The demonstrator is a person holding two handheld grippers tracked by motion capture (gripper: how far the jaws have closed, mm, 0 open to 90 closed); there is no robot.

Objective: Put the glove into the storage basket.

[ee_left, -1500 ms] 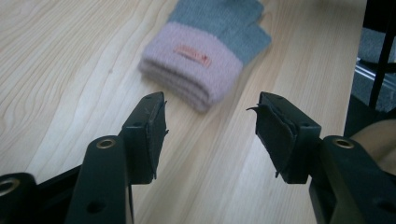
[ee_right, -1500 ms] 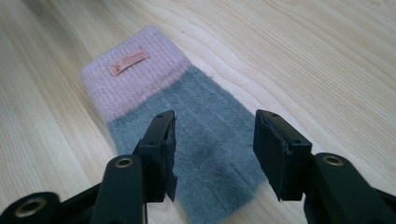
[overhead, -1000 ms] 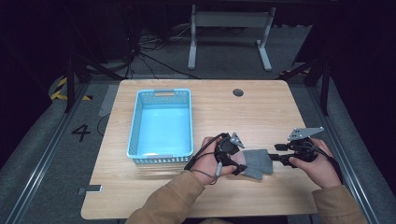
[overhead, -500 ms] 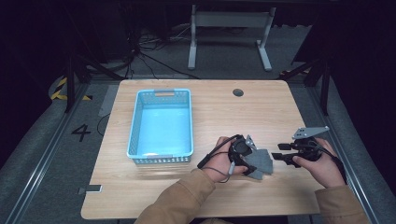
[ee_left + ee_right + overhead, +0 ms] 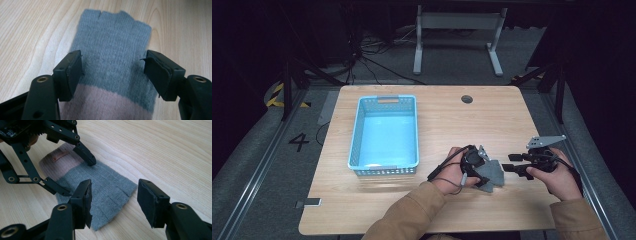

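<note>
Your left gripper [image 5: 482, 172] has come across from beside the basket and settled down over the glove [image 5: 493, 174], while your right gripper [image 5: 511, 167] has held its place and its jaws have just been opening, with nothing pressed between them; the glove itself lies flat on the table [image 5: 442, 120] near the front edge, to the right of the blue basket [image 5: 384, 135] and well apart from it.

In the left gripper view your jaws stand spread wide, one on each side of the glove [image 5: 112, 57], which is grey over the finger end and pinkish at the cuff; the pads sit at the edges of the knit, though you cannot tell from that view whether they press on it; in the right gripper view the left gripper's [image 5: 75, 177] two fingertips rest on the cloth, one near the colour seam and one at the near edge.

Your right gripper [image 5: 113, 202] is open just as wide, its jaws low over the wood at the glove's [image 5: 105, 187] finger end, the left jaw above the fabric edge and the right jaw over bare table; it holds nothing.
</note>
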